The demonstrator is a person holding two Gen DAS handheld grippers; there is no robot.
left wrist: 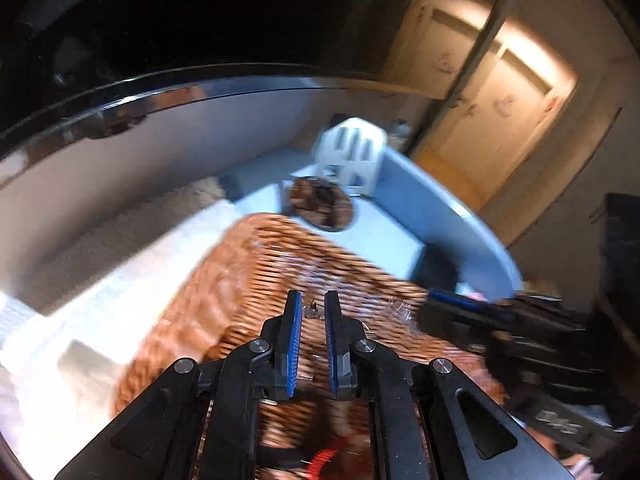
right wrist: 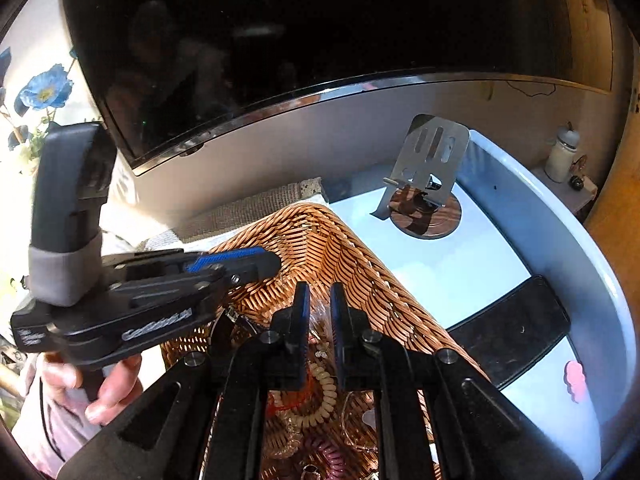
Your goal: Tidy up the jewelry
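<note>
Two grippers work over one woven wicker basket (right wrist: 332,248) that stands on a pale blue tabletop (right wrist: 460,264). The left gripper (left wrist: 313,308) hangs over the basket's inside, its jaws drawn close with a narrow slit between them; a tiny dark and silvery piece (left wrist: 313,307) sits in that slit at the tips, but the blur does not let me tell whether it is pinched, nor what it is. In the right wrist view the same gripper reaches in from the left, one hand (right wrist: 100,384) on its handle, its blue pad lying level over the basket's far rim.

The right gripper (right wrist: 320,300) points down into the basket, jaws nearly together with a slim gap and nothing visibly between them.

The jewelry lies in the basket's bottom: one cream beaded strand (right wrist: 324,396) curving in a hook, its long run heading away from the camera toward the right gripper's tips, one reddish coiled band (right wrist: 332,456) nearer the camera, and thin gold pieces too tangled to count.

Behind the basket stands one slotted metal stand (right wrist: 432,160), tilted back, on a round wooden base (right wrist: 440,220). One black flat slab (right wrist: 516,324) lies to the right.
</note>
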